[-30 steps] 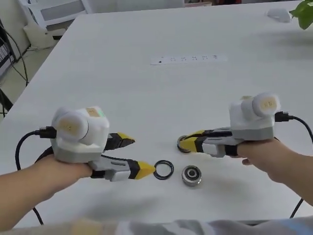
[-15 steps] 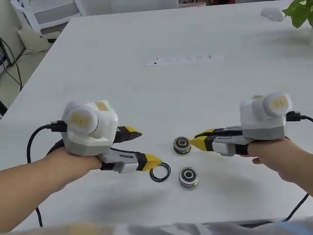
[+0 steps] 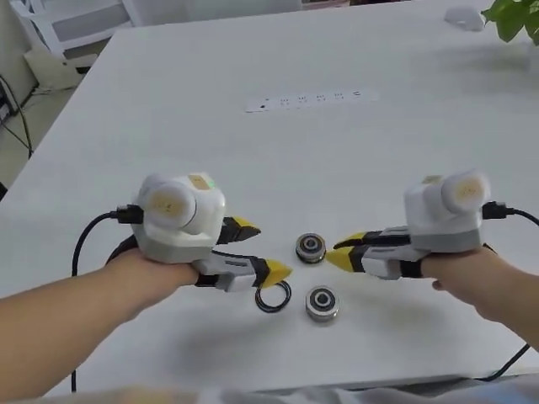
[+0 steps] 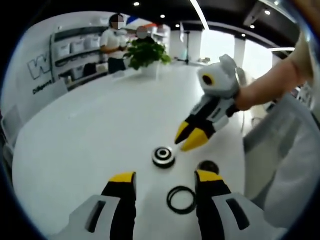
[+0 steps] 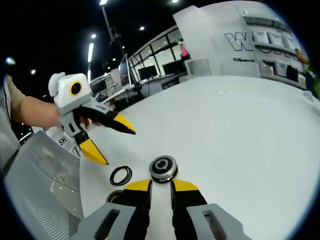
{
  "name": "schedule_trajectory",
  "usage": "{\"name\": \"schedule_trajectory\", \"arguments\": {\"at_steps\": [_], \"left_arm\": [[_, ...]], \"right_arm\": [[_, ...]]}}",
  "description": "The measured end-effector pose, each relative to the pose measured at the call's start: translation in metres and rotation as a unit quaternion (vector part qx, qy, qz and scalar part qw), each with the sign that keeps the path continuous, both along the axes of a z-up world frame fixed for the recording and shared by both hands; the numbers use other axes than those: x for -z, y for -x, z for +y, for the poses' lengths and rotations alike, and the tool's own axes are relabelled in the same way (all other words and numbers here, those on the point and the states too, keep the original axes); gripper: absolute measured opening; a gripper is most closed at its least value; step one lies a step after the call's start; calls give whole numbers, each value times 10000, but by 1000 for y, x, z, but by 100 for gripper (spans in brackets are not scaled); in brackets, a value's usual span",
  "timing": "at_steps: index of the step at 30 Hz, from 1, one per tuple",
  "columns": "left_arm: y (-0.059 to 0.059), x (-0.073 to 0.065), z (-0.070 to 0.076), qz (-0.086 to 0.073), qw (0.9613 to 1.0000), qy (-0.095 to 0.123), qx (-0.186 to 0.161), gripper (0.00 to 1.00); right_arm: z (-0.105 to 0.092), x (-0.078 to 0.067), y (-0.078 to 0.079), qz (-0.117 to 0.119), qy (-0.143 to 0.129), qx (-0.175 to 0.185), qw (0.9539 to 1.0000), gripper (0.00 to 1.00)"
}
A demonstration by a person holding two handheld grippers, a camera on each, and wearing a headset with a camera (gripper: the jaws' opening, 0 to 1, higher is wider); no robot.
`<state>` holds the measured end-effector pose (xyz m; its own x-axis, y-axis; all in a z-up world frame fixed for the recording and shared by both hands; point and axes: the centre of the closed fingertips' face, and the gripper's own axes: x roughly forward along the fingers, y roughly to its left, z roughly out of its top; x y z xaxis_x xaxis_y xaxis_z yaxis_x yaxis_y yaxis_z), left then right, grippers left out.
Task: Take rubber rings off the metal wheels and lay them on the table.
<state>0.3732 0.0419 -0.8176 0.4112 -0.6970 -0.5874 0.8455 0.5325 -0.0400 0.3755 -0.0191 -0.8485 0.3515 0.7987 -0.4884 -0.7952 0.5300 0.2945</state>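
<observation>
A wide white table (image 3: 253, 151) carries everything. A flat white power strip (image 3: 312, 99) lies across its far middle, and the leaves of a green plant (image 3: 514, 18) show at the far right corner.

The left gripper (image 3: 263, 248) is held low over the near part of the table. Its yellow-tipped jaws are spread wide apart and grip nothing. In its own view the left gripper (image 4: 165, 177) shows bare table between its tips. A black cable (image 3: 88, 240) loops back from it beside the person's arm.

The right gripper (image 3: 337, 252) points in from the other side. Its jaws are drawn together, with only a thin slit between them, and they clamp nothing. In the right gripper view (image 5: 161, 186) its tips sit just short of a wheel.

Two small metal wheels lie flat on the table between the grippers. The far wheel (image 3: 311, 247) lies just beside the right gripper's tips and also shows in the gripper views (image 4: 164, 156) (image 5: 163, 168). The near wheel (image 3: 322, 303) lies apart from it, closer to the person. It is too small to say whether either wheel has a rubber band round it.

One black rubber ring (image 3: 273, 296) lies flat on the table, just under the left gripper's nearer tip and left of the near wheel. It lies near the left gripper's jaws in that gripper's view (image 4: 182, 199).
</observation>
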Motion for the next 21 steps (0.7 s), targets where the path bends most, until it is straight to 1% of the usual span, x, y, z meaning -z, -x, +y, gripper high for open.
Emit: {"name": "schedule_trajectory", "arguments": {"at_steps": [6, 11, 16, 19, 21], "left_arm": [[-6, 2, -11, -51, 10000, 35, 10, 45], [-12, 6, -16, -20, 10000, 23, 0, 43], [-17, 10, -21, 34, 10000, 66, -60, 39], [-18, 14, -25, 30, 10000, -10, -7, 36], [-19, 16, -27, 29, 10000, -22, 25, 35]], "right_arm": [[1, 7, -5, -110, 42, -32, 9999, 16], [2, 10, -7, -177, 72, -57, 9998, 17], [1, 13, -9, -220, 110, -64, 9997, 18], [1, 13, -10, -227, 98, -47, 9997, 18], [2, 14, -10, -226, 87, -44, 9997, 19]]}}
